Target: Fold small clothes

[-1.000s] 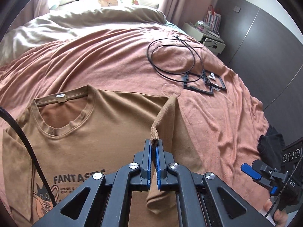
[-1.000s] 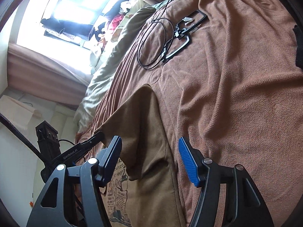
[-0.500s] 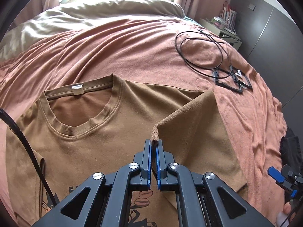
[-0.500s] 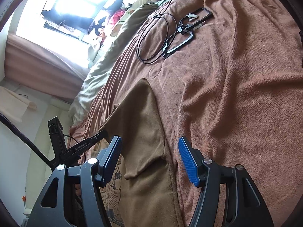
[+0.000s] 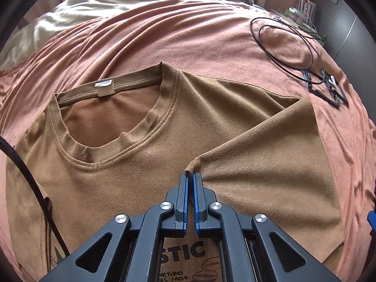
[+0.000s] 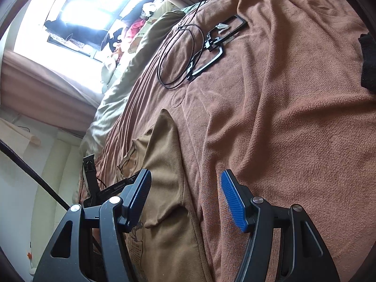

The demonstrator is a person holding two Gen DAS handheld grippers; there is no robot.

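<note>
**A:** Left wrist view: one brown T-shirt (image 5: 131, 164) lies face up on a bed, spread over a pink blanket (image 5: 188, 42). What is the left hand-held gripper (image 5: 190, 178) doing?

**B:** Its jaws are clenched on a corner of the shirt's sleeve (image 5: 270, 159), the fabric pinched between the two blue pads and folded inward across the chest, just beside the neckline (image 5: 112, 127). One white label (image 5: 104, 87) shows inside the collar.

**A:** And the right hand-held gripper (image 6: 185, 199)?

**B:** Released. In the right wrist view its two fingers stand apart with nothing between them, hanging over the shirt's edge where brown cloth meets the blanket. The left tool is visible there too, low at the left, beside the shirt.

**A:** Anything else on the bed?

**B:** One coiled black cable (image 5: 282, 40) and a small group of black frames (image 5: 326, 89) at its end, well apart from the shirt; their exact number I cannot tell. One pale green duvet (image 5: 117, 2) is bunched at the head of the bed. One dark garment (image 6: 369, 61) sits at the blanket's far edge in the right wrist view.
</note>
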